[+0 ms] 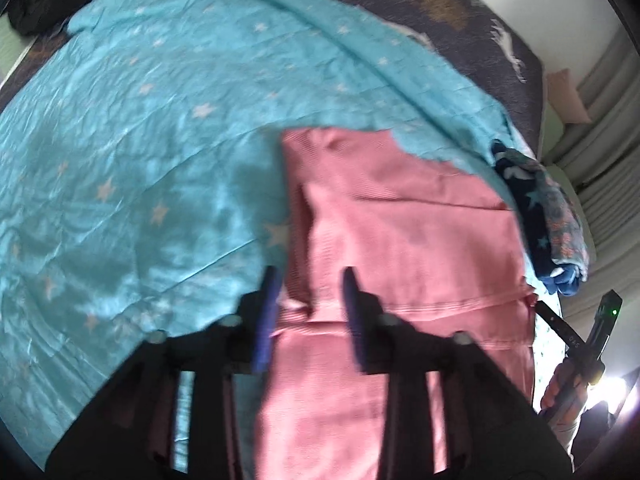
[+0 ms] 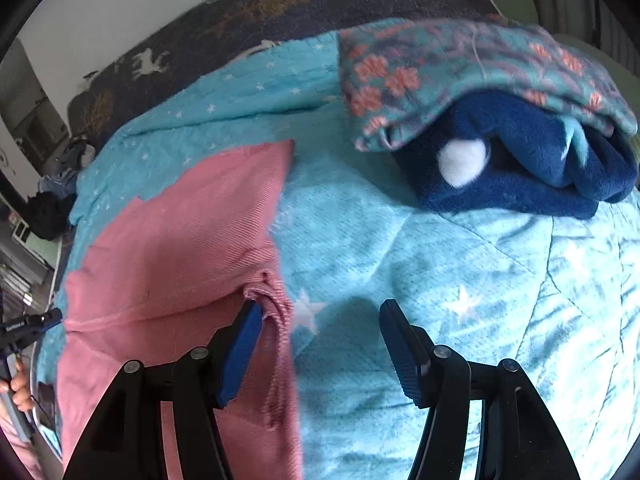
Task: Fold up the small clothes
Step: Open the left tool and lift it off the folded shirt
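A pink ribbed garment (image 1: 400, 240) lies flat on a turquoise star-print blanket (image 1: 140, 140). My left gripper (image 1: 311, 308) is low over the garment's near left edge. Its blue fingers stand apart, a fold of pink cloth lies between them, and the pads do not press on it. In the right wrist view the same pink garment (image 2: 180, 240) fills the left side. My right gripper (image 2: 320, 332) is open wide at its right edge. The left finger (image 2: 244, 340) touches a bunched bit of the hem, and the right finger is over bare blanket (image 2: 440, 280).
Folded clothes, a navy fleece (image 2: 500, 172) under a floral piece (image 2: 440, 64), sit at the blanket's far right. A dark deer-print bedspread (image 2: 240, 12) lies beyond. A dark clothing heap (image 1: 36, 4) is at the far left corner. A hand (image 1: 560, 392) holds the other gripper's handle at the right edge.
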### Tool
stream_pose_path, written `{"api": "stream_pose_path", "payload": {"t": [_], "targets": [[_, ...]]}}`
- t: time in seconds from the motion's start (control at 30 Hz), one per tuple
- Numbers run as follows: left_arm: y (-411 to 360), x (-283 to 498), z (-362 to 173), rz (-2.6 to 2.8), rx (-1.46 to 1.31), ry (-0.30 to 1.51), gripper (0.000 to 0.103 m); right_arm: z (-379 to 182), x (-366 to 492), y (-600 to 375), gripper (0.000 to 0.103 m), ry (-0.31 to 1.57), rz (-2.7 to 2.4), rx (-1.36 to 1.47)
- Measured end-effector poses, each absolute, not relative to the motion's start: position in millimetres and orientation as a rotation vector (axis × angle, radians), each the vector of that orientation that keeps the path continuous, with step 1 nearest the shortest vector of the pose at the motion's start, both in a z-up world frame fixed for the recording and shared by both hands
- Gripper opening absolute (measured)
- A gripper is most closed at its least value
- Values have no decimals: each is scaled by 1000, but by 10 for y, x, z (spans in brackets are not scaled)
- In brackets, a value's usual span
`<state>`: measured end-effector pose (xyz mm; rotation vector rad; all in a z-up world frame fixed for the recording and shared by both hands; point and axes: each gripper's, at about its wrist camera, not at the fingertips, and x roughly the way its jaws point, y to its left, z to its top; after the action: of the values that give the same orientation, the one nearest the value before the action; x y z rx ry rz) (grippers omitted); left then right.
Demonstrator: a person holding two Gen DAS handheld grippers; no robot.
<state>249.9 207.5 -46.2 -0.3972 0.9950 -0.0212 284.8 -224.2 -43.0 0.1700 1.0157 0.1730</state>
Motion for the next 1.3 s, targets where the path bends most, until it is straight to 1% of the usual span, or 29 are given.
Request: {"api": "stream_pose_path", "payload": {"t": [0.03, 0.07, 0.17, 0.27, 0.37, 0.43, 0.5, 0.6, 0.7, 0.9, 0.97, 1.03, 1.23, 1.3], "targets": [[2009, 2510, -447, -23, -369, 990, 52, -417, 2855, -2194, 63, 1008, 188, 152], [1952, 2542, -451, -13, -335, 993, 57, -399, 2864, -2158, 63, 1003, 197, 137], [1831, 2701, -589, 21, -254, 1037, 58, -387, 2874, -2026, 63, 996, 233, 105], [1800, 2815, -859, 100, -148, 1111, 59, -467, 2966, -1955, 63, 1003, 236, 77], [1927, 2766, -895, 106, -200, 1094, 60, -653, 3102, -2033, 63, 1021, 136, 22], [1991, 2721, -873, 114, -210, 1090, 60, -694, 3097, -2258, 62, 1015, 182, 135], [2002, 2635, -830, 112, -221, 1080, 60, -655, 3068, -2361, 62, 1016, 181, 184], [1925, 2374, -707, 54, -232, 1051, 59, -533, 2927, -2367, 62, 1007, 163, 152], [1809, 1978, -632, -38, -219, 1028, 59, -408, 2601, -2397, 62, 1007, 277, 192], [1746, 1112, -623, -88, -214, 1039, 60, -452, 1764, -2575, 63, 1099, 422, 264], [1735, 851, -608, -99, -224, 1041, 64, -443, 1469, -2691, 63, 1111, 436, 287], [1700, 615, -600, -125, -238, 1045, 66, -433, 1219, -2809, 63, 1129, 472, 338], [1646, 183, -615, -115, -247, 1094, 66, -467, 850, -2876, 63, 1178, 553, 411], [1759, 21, -495, -80, -267, 1070, 66, -473, 746, -2906, 63, 1178, 555, 428]]}}
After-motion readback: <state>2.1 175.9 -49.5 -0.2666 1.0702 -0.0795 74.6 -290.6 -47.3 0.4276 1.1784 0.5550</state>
